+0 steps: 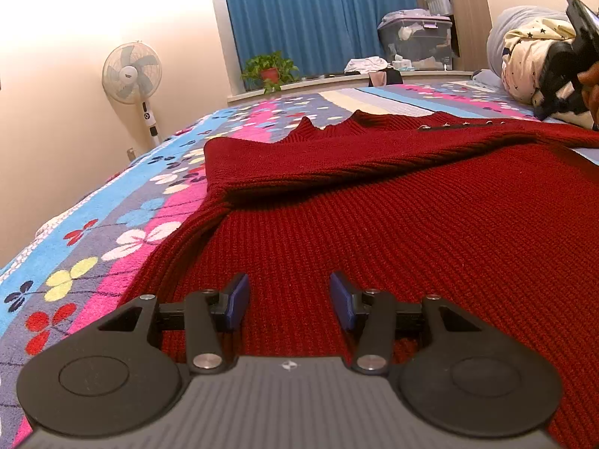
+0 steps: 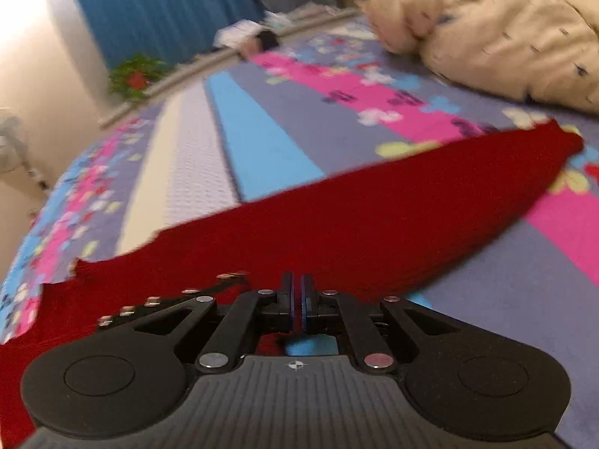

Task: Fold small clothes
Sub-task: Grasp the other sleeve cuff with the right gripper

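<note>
Bed (image 1: 123,220) covered with a striped floral blanket; lying directly on it, a red knitted sweater (image 1: 430,224) spread partly folded and a cream star-print quilt (image 2: 486,30) bunched near the far side

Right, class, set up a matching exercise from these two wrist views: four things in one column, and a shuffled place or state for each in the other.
Things:
1. left gripper
2. right gripper
3. standing fan
4. potted plant

Places or states:
A. on the ledge before the blue curtain
B. open above the red sweater
C. on the floor by the bed's far-left side
D. shut on the sweater's edge

Pairs: 1-B, 2-D, 3-C, 4-A
</note>
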